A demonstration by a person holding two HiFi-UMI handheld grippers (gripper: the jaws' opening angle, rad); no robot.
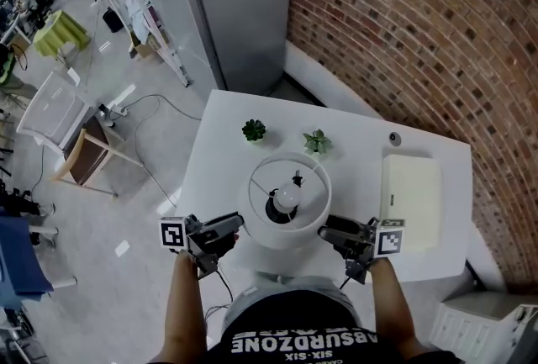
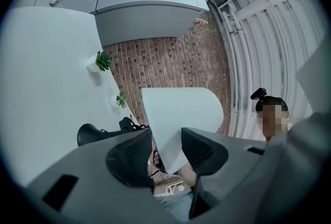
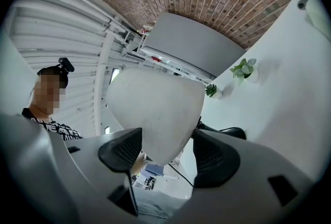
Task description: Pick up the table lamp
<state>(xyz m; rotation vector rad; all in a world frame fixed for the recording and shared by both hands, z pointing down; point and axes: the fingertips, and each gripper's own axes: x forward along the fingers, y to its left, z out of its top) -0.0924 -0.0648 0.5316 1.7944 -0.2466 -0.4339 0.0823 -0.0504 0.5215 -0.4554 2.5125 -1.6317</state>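
The table lamp has a white drum shade [image 1: 313,186] and a bulb [image 1: 290,198] that I see from above; it is at the front middle of the white table [image 1: 217,144]. My left gripper [image 1: 235,224] is at the shade's left side and my right gripper [image 1: 324,229] at its right side. In the left gripper view the shade [image 2: 181,114] wedges between the jaws of the left gripper [image 2: 165,153] and meets both pads. The right gripper [image 3: 166,153] likewise holds the shade [image 3: 155,114]. The black base [image 2: 89,135] [image 3: 232,132] shows low by the tabletop.
Two small potted plants [image 1: 254,131] [image 1: 317,142] stand behind the lamp. A white box [image 1: 412,198] lies at the table's right, with a small round object [image 1: 395,138] beyond it. A brick wall [image 1: 420,26] runs along the back. A chair [image 1: 84,156] stands on the floor at left.
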